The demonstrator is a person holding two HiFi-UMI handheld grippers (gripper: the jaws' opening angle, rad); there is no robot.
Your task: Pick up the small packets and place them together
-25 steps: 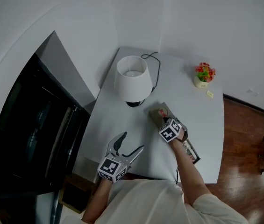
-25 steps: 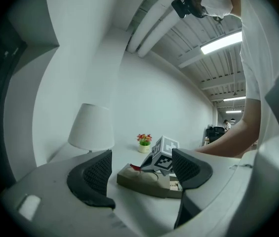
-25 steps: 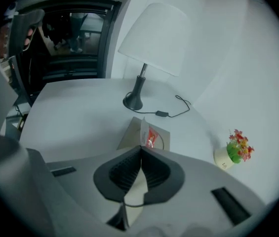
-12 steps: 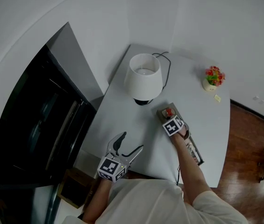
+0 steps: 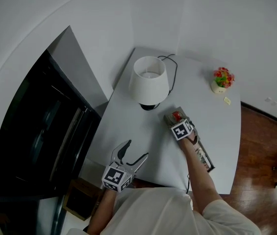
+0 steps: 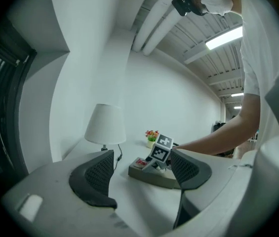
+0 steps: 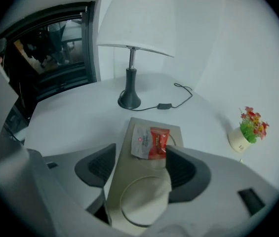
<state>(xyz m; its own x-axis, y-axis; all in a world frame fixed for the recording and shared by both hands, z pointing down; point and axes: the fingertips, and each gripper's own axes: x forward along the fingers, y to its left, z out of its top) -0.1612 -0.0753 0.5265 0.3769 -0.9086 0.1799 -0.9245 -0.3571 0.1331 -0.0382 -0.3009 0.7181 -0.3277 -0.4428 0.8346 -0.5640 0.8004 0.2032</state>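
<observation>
A long beige tray (image 5: 167,117) lies on the white table, right of the lamp. A red and white packet (image 7: 150,141) rests flat on the tray's (image 7: 125,168) far end. My right gripper (image 7: 140,161) hovers over the tray just behind it; its jaws are opening and nothing is pressed between them. The packet's red end lies next to the right jaw's tip. In the head view the packet (image 5: 176,115) shows just beyond the right gripper (image 5: 178,122). My left gripper (image 5: 135,152) is open and empty at the table's near left edge. Another small pale packet (image 5: 227,101) lies by the flower pot.
A white-shaded lamp (image 5: 150,82) stands at the table's back left, its cord (image 7: 179,97) running behind the tray. A small pot of flowers (image 5: 220,80) stands at the back right. A black cabinet (image 5: 35,136) stands left of the table. Wooden floor (image 5: 261,151) lies to the right.
The head view has shifted a little. The right gripper stays over the tray's far end with the red packet at its tips. The left gripper has not moved.
</observation>
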